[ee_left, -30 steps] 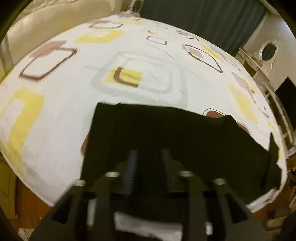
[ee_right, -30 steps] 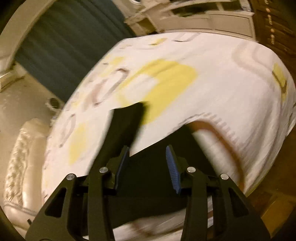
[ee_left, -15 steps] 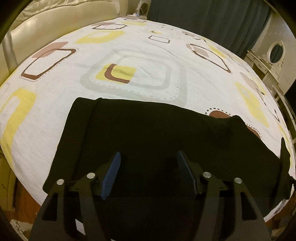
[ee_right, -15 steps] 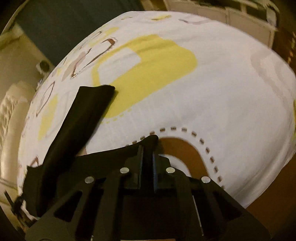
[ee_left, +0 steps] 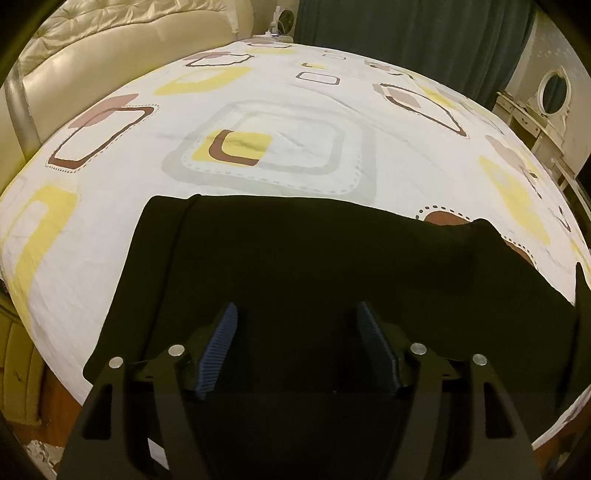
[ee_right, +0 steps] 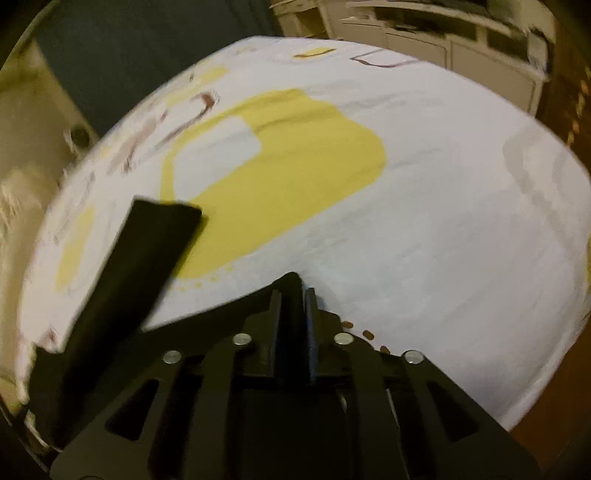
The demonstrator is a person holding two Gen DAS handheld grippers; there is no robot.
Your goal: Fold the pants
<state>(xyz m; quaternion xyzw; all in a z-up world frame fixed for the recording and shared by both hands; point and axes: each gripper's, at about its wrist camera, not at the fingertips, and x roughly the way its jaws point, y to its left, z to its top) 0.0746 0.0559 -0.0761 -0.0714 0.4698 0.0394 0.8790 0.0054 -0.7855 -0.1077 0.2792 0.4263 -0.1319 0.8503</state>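
Black pants (ee_left: 295,258) lie spread across the near part of a bed with a white patterned sheet (ee_left: 280,122). My left gripper (ee_left: 295,332) is open just above the pants, holding nothing. In the right wrist view my right gripper (ee_right: 293,295) is shut on an edge of the pants (ee_right: 258,306). One pant leg (ee_right: 140,258) stretches up and to the left over the sheet (ee_right: 424,203), ending at a yellow patch.
A cream padded headboard (ee_left: 110,44) stands at the far left. Dark green curtains (ee_left: 406,33) hang behind the bed. A white dresser with an oval mirror (ee_left: 554,92) stands at the right. White cabinets (ee_right: 443,44) lie beyond the bed's far edge.
My left gripper opened, let go of the pants and drew back above them. My right gripper closed on the pants' edge and moved it over the sheet.
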